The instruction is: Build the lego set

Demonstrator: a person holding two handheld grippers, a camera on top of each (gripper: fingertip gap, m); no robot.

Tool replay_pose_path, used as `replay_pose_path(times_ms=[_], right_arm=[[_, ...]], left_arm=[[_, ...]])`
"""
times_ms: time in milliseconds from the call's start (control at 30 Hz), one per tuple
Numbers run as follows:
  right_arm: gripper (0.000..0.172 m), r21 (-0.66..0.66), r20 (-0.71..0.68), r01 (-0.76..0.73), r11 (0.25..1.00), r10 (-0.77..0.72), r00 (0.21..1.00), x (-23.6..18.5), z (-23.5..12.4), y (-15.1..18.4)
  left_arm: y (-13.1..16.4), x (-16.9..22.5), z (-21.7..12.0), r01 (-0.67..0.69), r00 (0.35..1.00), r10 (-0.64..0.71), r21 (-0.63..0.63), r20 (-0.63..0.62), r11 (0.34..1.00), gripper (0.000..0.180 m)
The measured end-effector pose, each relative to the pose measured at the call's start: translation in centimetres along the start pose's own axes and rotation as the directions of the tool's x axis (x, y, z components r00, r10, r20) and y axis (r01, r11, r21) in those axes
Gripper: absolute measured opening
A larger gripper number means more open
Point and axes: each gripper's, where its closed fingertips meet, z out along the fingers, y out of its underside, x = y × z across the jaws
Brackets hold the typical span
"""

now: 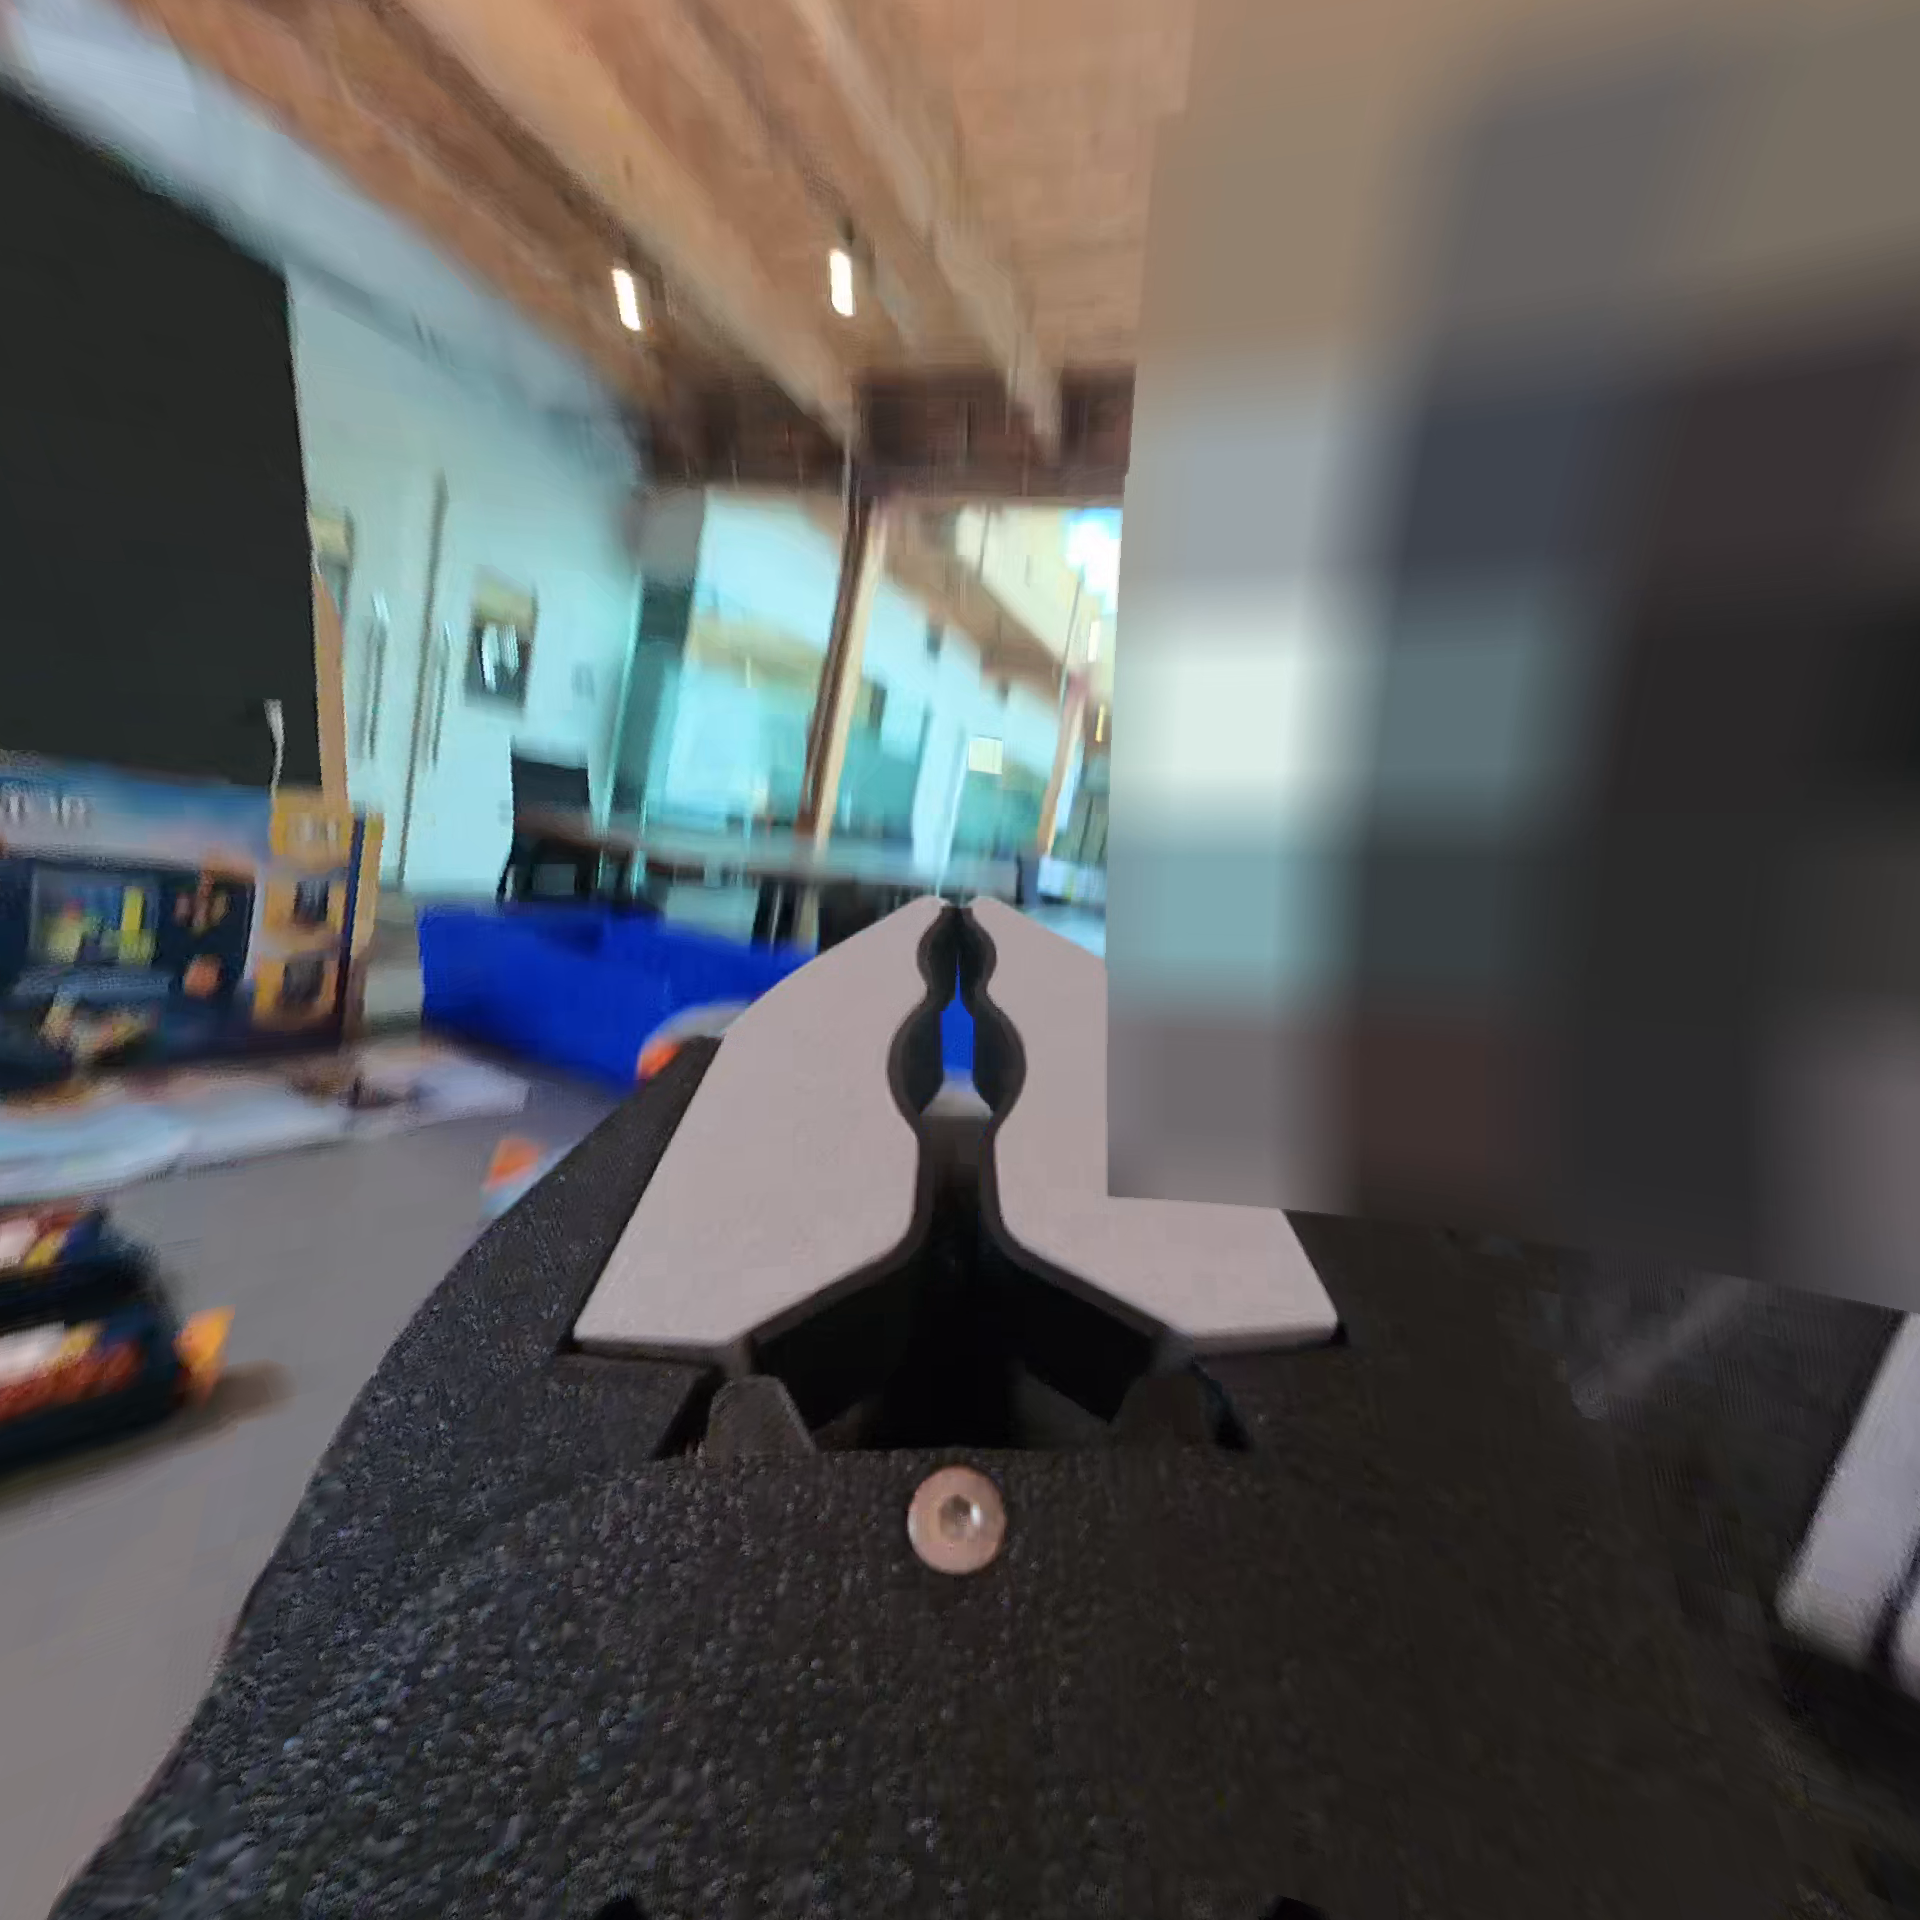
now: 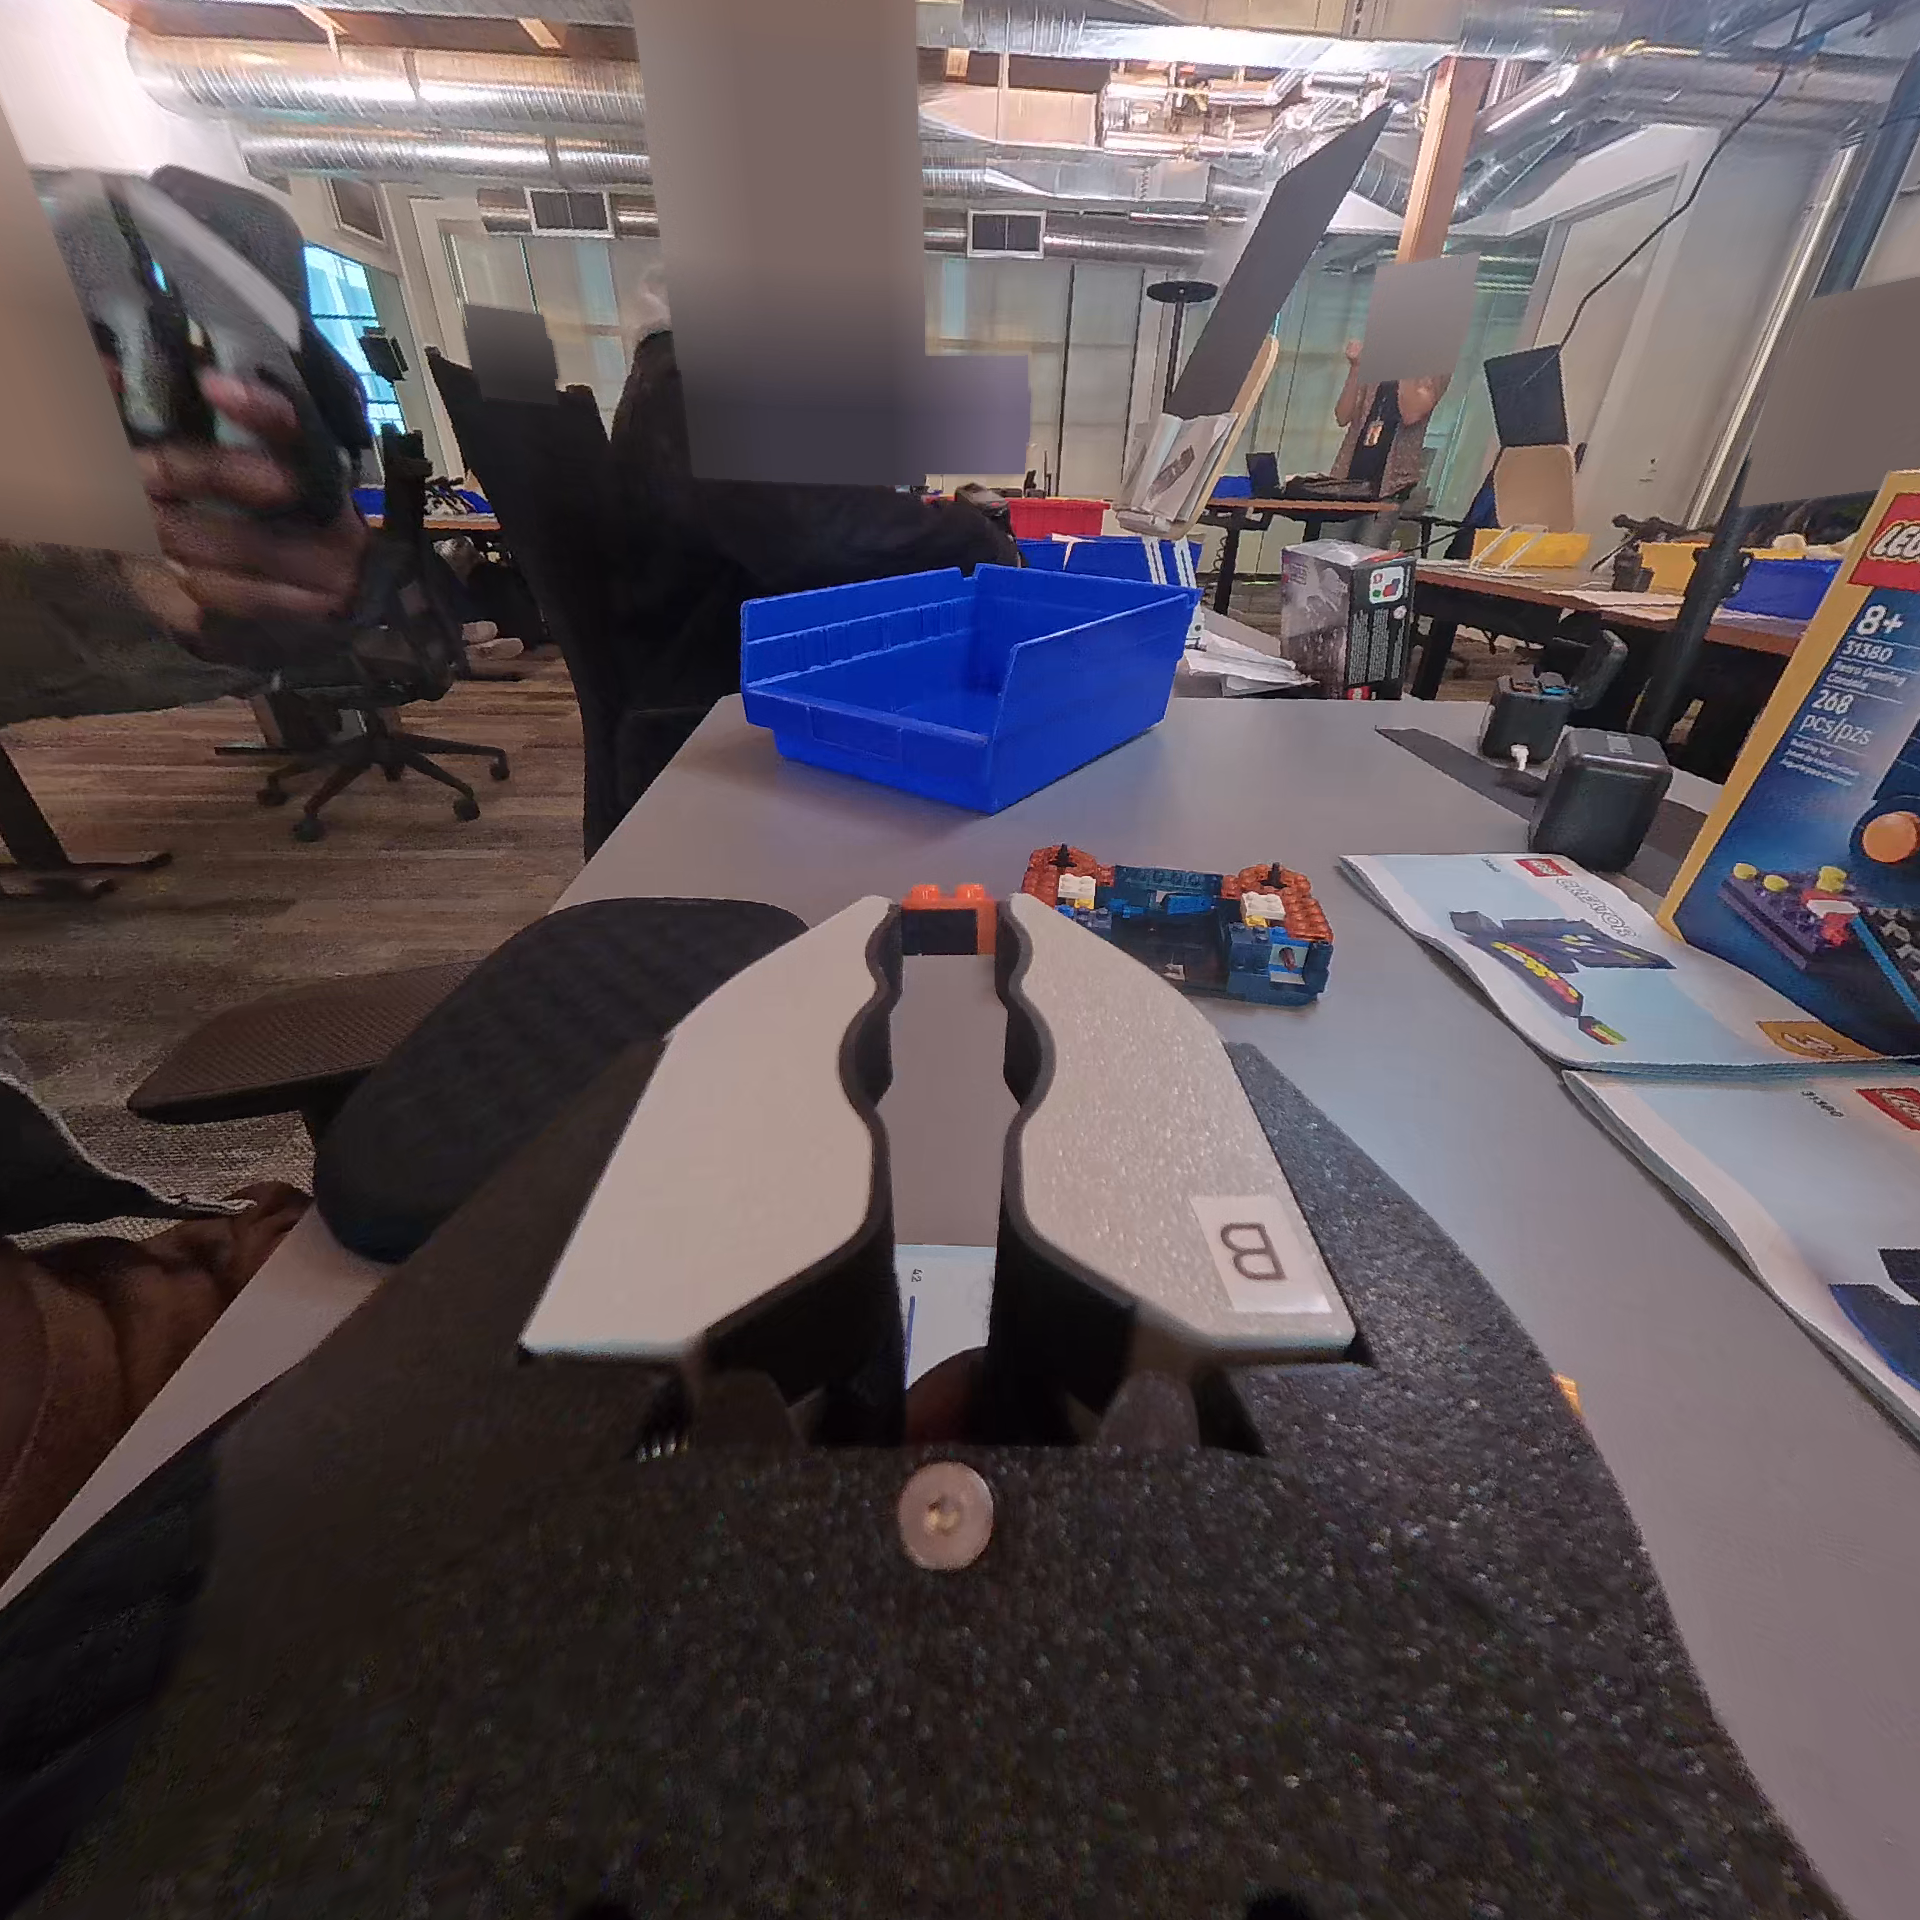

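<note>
Right tool (image 2: 948, 920): gripping a small orange and black brick piece (image 2: 948, 916) at its fingertips, both pads pressing its sides, hovering over the grey counter (image 2: 1299, 800).
Left tool (image 1: 954, 914): tips are meeting with nothing between them; raised in the air, view blurred. In the right wrist view it is showing at upper left, held in a hand (image 2: 239, 488).
Brick model (image 2: 1179, 930): blue and orange, lying on the counter just right of the right tool's tips.
Blue bin (image 2: 966, 696): sitting farther back on the counter.
Booklets (image 2: 1558, 966): lying at the right, beside a toy box (image 2: 1808, 831).
</note>
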Motion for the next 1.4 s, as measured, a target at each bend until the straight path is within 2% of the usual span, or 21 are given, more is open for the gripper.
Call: replay_pose_path(times_ms=[33,67,100,133,167,200,267,300,400,567,767,867,933,967,1033,1100,1167,1233,1300,1400], right_arm=[[0.016,0.003,0.000,0.001,1.000,-0.001,1.000,0.0,0.0,-0.1],[0.016,0.006,0.002,0.002,1.000,-0.002,1.000,-0.1,0.0,-0.2],[0.016,0.007,0.003,0.002,1.000,-0.002,1.000,-0.1,0.0,-0.2],[0.016,0.005,0.004,0.004,1.000,-0.004,1.000,-0.2,0.0,-0.2],[0.016,0.001,0.004,0.008,1.000,-0.008,1.000,-0.2,0.1,-0.1],[0.016,-0.004,0.004,0.011,1.000,-0.011,1.000,-0.2,0.1,0.0],[0.016,-0.012,-0.001,0.015,1.000,-0.015,1.000,-0.1,0.1,0.2],[0.016,-0.015,-0.006,0.014,1.000,-0.014,1.000,0.0,0.1,0.3],[0.016,-0.008,-0.018,0.005,1.000,-0.006,1.000,0.3,-0.1,0.3],[0.016,-0.011,-0.013,0.005,1.000,-0.005,1.000,0.3,-0.1,0.3],[0.016,-0.022,-0.009,0.021,1.000,-0.021,1.000,0.1,0.0,0.4],[0.016,-0.023,-0.010,0.020,1.000,-0.020,1.000,0.1,0.0,0.4],[0.016,-0.022,-0.011,0.018,1.000,-0.019,1.000,0.2,0.0,0.4],[0.016,-0.023,-0.012,0.018,1.000,-0.019,1.000,0.2,0.0,0.4],[0.016,-0.024,-0.011,0.019,1.000,-0.019,1.000,0.2,0.0,0.5],[0.016,-0.025,-0.012,0.019,1.000,-0.019,1.000,0.2,0.0,0.5],[0.016,-0.024,-0.013,0.018,1.000,-0.019,1.000,0.2,0.0,0.5],[0.016,-0.024,-0.013,0.018,1.000,-0.019,1.000,0.2,0.0,0.5],[0.016,-0.025,-0.013,0.019,1.000,-0.019,1.000,0.2,0.0,0.5],[0.016,-0.027,-0.009,0.021,0.999,-0.022,1.000,0.1,0.1,0.5]], left_arm=[[2.3,-0.7,-1.3,-0.030,0.999,0.034,-0.183,0.019,0.983,0.000],[5.2,-1.9,-3.5,-0.052,0.996,0.076,-0.397,0.044,0.916,0.000],[8.3,-3.4,-6.8,-0.042,0.990,0.117,-0.612,0.083,0.790,0.000],[11.0,-5.2,-10.7,-0.011,0.972,0.190,-0.775,0.141,0.632,0.000],[13.1,-6.6,-14.2,0.023,0.953,0.252,-0.872,0.166,0.488,0.000],[14.7,-7.2,-16.6,0.070,0.946,0.261,-0.910,0.190,0.408,0.000],[17.0,-8.0,-18.8,0.174,0.934,0.228,-0.908,0.275,0.382,0.000],[17.8,-8.4,-19.4,0.202,0.930,0.219,-0.906,0.297,0.373,0.006],[18.9,-8.9,-21.2,0.209,0.928,0.240,-0.933,0.284,0.294,0.012],[19.2,-8.6,-21.4,0.222,0.934,0.205,-0.924,0.293,0.311,0.017],[20.8,-9.2,-22.7,0.320,0.908,0.143,-0.873,0.393,0.369,0.021],[21.6,-10.2,-24.3,0.348,0.878,0.205,-0.872,0.431,0.343,0.020],[22.0,-9.4,-23.8,0.364,0.890,0.130,-0.854,0.436,0.371,0.022],[22.1,-8.9,-23.4,0.382,0.892,0.085,-0.840,0.444,0.386,0.015],[22.1,-8.4,-23.5,0.386,0.895,0.063,-0.839,0.441,0.384,0.013],[21.6,-6.7,-23.0,0.367,0.922,-0.030,-0.845,0.386,0.389,0.033],[21.0,-6.2,-22.8,0.399,0.913,-0.086,-0.830,0.398,0.391,0.037],[20.5,-6.7,-23.2,0.387,0.915,-0.049,-0.836,0.400,0.388,0.037],[19.3,-7.4,-22.7,0.312,0.932,0.038,-0.854,0.359,0.417,0.034],[15.0,-9.2,-19.2,0.102,0.933,0.232,-0.820,0.276,0.563,0.031]])
